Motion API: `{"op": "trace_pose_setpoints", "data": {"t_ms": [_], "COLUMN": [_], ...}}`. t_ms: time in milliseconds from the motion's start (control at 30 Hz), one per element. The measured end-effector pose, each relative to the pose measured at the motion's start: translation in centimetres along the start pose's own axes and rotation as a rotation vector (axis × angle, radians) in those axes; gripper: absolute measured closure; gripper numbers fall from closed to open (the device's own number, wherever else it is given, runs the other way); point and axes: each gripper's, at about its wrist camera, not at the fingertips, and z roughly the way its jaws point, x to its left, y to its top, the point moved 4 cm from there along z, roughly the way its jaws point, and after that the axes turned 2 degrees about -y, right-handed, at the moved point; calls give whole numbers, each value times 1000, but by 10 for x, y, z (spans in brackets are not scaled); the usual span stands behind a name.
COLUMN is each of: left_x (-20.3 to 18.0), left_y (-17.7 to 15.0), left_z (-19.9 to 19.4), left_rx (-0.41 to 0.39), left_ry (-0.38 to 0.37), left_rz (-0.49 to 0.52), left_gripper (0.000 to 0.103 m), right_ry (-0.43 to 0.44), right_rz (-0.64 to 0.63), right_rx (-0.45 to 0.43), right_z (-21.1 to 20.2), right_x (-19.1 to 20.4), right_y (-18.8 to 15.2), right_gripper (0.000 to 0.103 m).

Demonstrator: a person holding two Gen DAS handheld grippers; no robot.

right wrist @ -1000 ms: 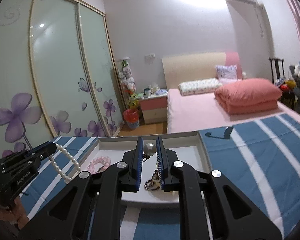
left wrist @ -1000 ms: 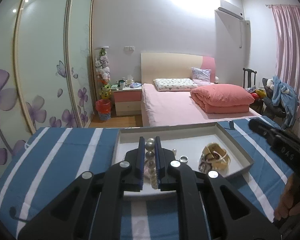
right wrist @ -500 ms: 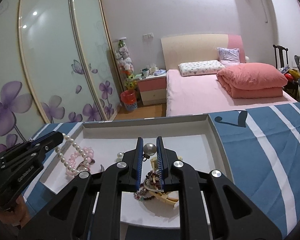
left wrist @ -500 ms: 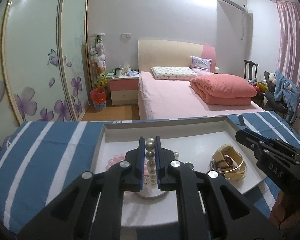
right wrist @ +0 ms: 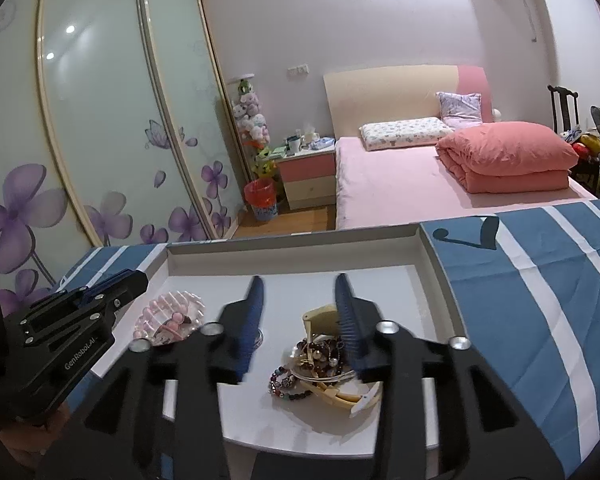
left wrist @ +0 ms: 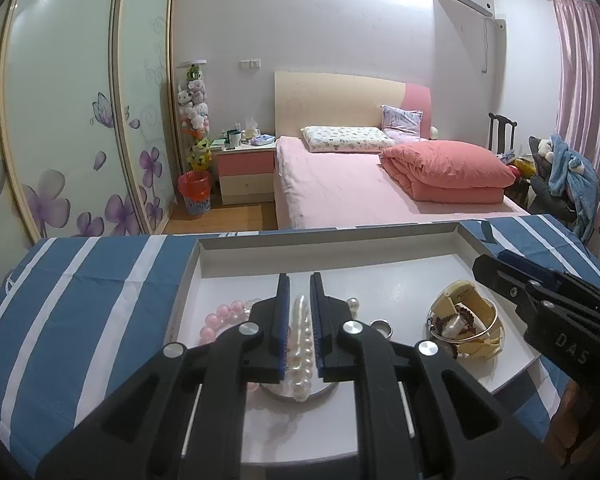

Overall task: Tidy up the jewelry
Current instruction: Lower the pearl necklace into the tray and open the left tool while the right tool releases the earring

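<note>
Blue-and-white striped cloth covers the counter (left wrist: 80,300) under a shallow white rectangular tray (left wrist: 332,242). Left view alone shows the left tool (left wrist: 299,304) pinching a white pearl strand (left wrist: 302,344). Right view shows the right tool (right wrist: 299,312), jaws just spreading, nothing gripped, above mixed dark bead bracelets (right wrist: 312,364).

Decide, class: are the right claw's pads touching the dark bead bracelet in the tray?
Apart. The right wrist view shows the right claw spread wide, its jaws just opening, nothing pressed between them; the bead bracelet lies below.
</note>
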Motion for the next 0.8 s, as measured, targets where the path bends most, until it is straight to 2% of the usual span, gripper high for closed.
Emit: {"op": "trace_pose_setpoints", "data": {"t_ms": [300,467,667,800], "left_x": [10,23,46,52], "left_y": [2,-1,-15,-33], "left_z": [-19,-42,-74,-101], "left_rx": [-28,-46,-53,-53], "left_ry": [-10,0,29,34], "left_rz": [-28,-43,-77,-92], "left_gripper": [74,70,61,50], "right_ry": [-18,-30,-41,-46], "right_rz": [26,36,49,31], "right_rx": [-18,-15,11,16], "right_z": [-14,-27,-44,-61], "right_x": [-9,-15,-19,-16], "right_y": [4,0,-13,-24], "right_gripper": [63,63,63,54]}}
